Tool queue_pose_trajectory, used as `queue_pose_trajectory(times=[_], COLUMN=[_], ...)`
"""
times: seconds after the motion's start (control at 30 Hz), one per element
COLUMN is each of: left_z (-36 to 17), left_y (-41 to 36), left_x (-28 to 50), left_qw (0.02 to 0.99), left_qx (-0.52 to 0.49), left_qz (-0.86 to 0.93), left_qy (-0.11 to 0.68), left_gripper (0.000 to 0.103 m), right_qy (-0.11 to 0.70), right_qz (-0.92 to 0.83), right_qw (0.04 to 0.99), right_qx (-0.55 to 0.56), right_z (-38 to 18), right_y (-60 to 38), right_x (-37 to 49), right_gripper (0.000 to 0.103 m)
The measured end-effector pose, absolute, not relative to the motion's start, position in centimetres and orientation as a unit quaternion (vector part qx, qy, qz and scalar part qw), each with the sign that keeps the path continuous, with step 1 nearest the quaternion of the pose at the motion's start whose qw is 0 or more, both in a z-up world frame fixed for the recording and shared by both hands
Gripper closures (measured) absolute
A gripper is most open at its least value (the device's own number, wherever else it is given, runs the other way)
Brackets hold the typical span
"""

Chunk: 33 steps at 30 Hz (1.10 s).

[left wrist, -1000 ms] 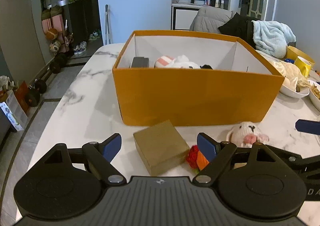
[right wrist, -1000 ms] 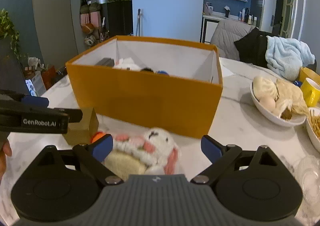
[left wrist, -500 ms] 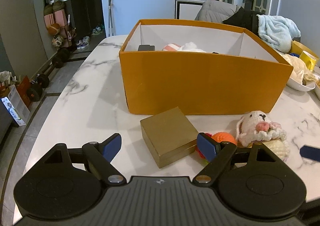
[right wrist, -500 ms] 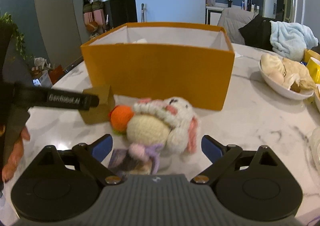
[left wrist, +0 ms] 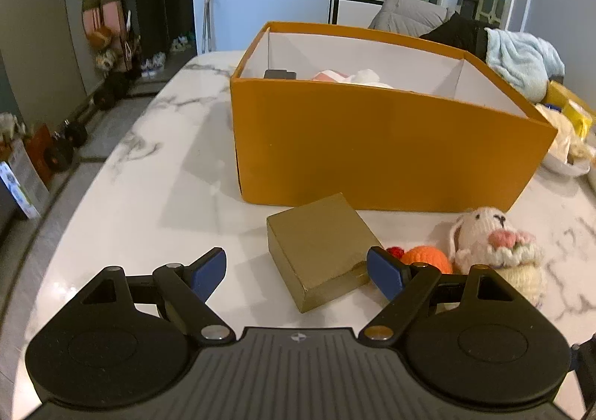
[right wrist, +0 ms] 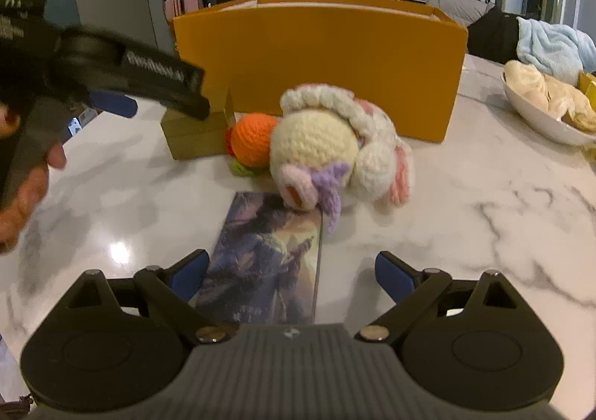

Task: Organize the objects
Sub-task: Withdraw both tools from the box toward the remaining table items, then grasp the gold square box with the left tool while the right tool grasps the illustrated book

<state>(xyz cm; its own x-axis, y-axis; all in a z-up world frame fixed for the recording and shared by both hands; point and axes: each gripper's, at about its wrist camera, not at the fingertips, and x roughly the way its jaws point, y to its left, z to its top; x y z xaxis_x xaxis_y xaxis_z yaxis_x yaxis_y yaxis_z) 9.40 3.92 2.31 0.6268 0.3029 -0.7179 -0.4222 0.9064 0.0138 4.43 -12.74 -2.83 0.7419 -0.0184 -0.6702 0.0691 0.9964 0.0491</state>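
My left tongs [left wrist: 296, 273] gape over the gold box [left wrist: 320, 250], my right tongs [right wrist: 292, 276] gape empty above a card [right wrist: 264, 263]. Both lie on the surface [left wrist: 149, 189] before the orange bin [left wrist: 372, 148], apparently awaiting loading beside the knitted bunny [right wrist: 335, 144].

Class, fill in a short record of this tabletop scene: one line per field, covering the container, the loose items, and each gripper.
Container: orange box, open top, some items already inside
Loose items: gold box, crocheted bunny, orange crochet ball, picture card, all on the marble table in front of the container
Left gripper: open, gold box just ahead, not gripped
Right gripper: open, low over the picture card, not gripped
Other: bowl of food to the right
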Motion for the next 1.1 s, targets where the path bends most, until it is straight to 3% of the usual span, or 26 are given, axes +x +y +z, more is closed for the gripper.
queue_pose_trajectory(times=[0.33, 0.8, 1.1], left_z=[2.1, 0.6, -0.3], left_y=[4.2, 5.8, 6.1], left_x=[11.5, 11.8, 8.2], left_qw=[0.898, 0.873, 0.88], left_qx=[-0.081, -0.189, -0.124], left_qz=[0.197, 0.2, 0.206], left_qy=[0.385, 0.404, 0.41], left_gripper=[0.004, 0.003, 0.004], right_qy=[0.352, 0.347, 0.343], right_qz=[-0.027, -0.024, -0.022], right_qw=[0.936, 0.938, 0.939], right_qx=[0.01, 0.008, 0.008], right_z=[-3.6, -3.7, -3.8], right_y=[-12.3, -12.5, -12.7], right_x=[4.1, 4.1, 4.2], right_gripper=[0.001, 0.001, 0.001])
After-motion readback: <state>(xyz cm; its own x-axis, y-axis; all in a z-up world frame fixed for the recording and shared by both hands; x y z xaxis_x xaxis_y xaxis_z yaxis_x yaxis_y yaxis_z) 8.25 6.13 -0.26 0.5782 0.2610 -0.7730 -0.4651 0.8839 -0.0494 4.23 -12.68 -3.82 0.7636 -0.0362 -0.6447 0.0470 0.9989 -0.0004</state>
